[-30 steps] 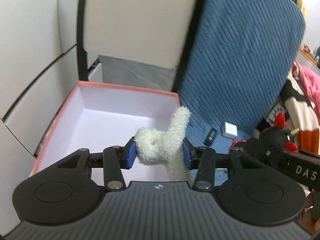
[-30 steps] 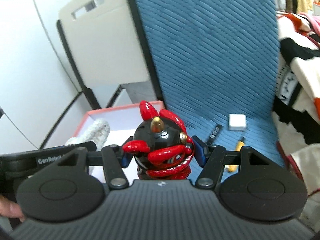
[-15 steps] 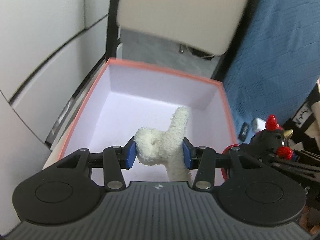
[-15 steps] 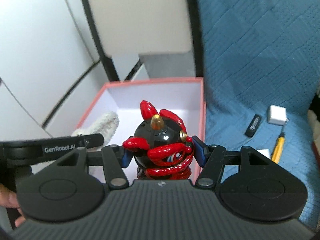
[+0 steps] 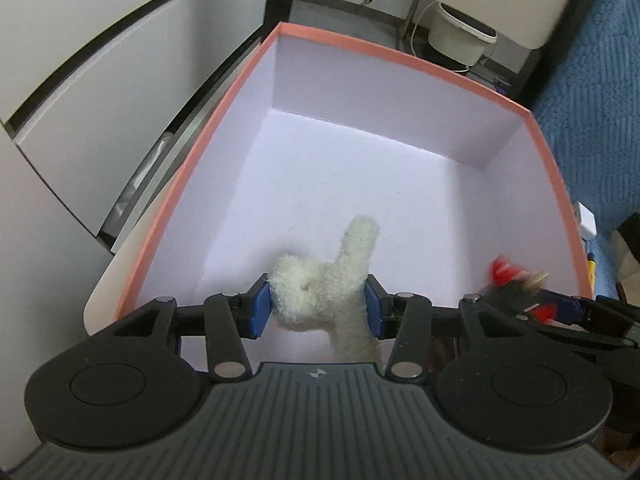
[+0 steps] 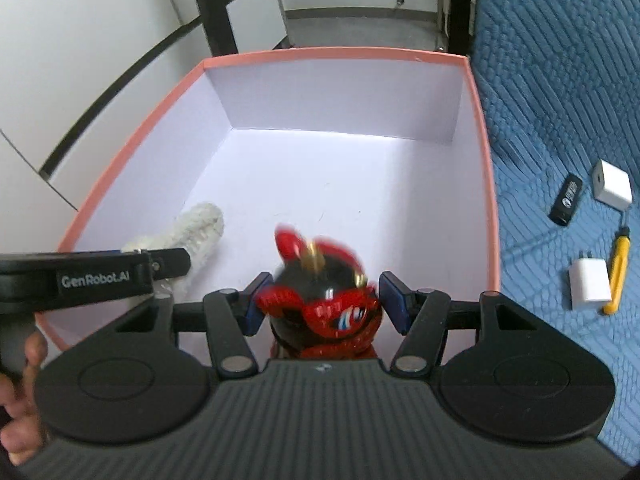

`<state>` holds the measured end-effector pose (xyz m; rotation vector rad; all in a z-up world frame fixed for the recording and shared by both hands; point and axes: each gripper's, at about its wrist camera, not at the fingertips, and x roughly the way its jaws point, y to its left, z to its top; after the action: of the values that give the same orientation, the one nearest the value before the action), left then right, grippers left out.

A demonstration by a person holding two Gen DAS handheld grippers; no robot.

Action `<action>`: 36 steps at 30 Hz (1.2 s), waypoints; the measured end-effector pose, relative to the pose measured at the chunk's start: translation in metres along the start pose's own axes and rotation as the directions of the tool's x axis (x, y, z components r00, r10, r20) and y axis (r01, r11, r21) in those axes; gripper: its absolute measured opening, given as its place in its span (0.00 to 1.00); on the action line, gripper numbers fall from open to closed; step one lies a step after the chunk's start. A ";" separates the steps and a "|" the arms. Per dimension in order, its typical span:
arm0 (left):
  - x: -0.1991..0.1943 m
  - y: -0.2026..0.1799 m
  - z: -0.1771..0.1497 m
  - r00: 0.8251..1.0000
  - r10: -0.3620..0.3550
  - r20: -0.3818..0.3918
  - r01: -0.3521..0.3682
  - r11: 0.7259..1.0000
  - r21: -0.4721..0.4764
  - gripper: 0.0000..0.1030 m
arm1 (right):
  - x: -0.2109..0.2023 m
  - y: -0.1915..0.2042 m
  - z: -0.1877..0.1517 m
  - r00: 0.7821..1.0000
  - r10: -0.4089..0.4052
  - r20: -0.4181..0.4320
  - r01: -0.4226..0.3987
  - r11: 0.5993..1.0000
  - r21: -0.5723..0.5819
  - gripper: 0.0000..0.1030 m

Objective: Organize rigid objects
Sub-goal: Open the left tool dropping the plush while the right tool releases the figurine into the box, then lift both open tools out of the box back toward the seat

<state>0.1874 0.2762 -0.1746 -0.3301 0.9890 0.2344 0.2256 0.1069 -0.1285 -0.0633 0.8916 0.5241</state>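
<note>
Both loads are over the box point(image 6: 486, 184), at the drop step. The left tongs point(image 5: 318, 306) pinch the plush point(image 5: 320, 300); the right tongs point(image 6: 324, 304) look parted around the blurred figure point(image 6: 320, 296). Next, I judge, comes releasing the plush.

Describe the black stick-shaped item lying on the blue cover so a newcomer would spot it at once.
Start at the pink-rimmed box and look right onto the blue quilted cover. The black USB stick lies there just left of a white cube charger. It is the only dark item; the screwdriver below is yellow.
</note>
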 end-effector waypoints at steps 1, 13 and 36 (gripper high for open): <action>0.003 0.001 0.000 1.000 -0.001 0.001 0.001 1.000 -0.005 0.51 | 0.001 0.001 0.000 1.000 0.002 -0.001 -0.002 1.000 -0.003 0.58; -0.030 -0.005 0.005 0.997 0.000 0.073 0.002 1.000 -0.024 0.61 | -0.022 -0.003 0.009 0.998 0.048 0.031 -0.047 0.999 -0.005 0.64; -0.163 -0.087 -0.048 0.958 -0.064 0.280 0.055 0.998 0.043 0.62 | -0.164 -0.050 -0.017 0.967 0.028 0.252 -0.031 1.000 0.007 0.64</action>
<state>0.0933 0.1708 -0.0460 -0.2852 0.7003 0.2026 0.1525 -0.0084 -0.0233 0.0265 0.6478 0.5414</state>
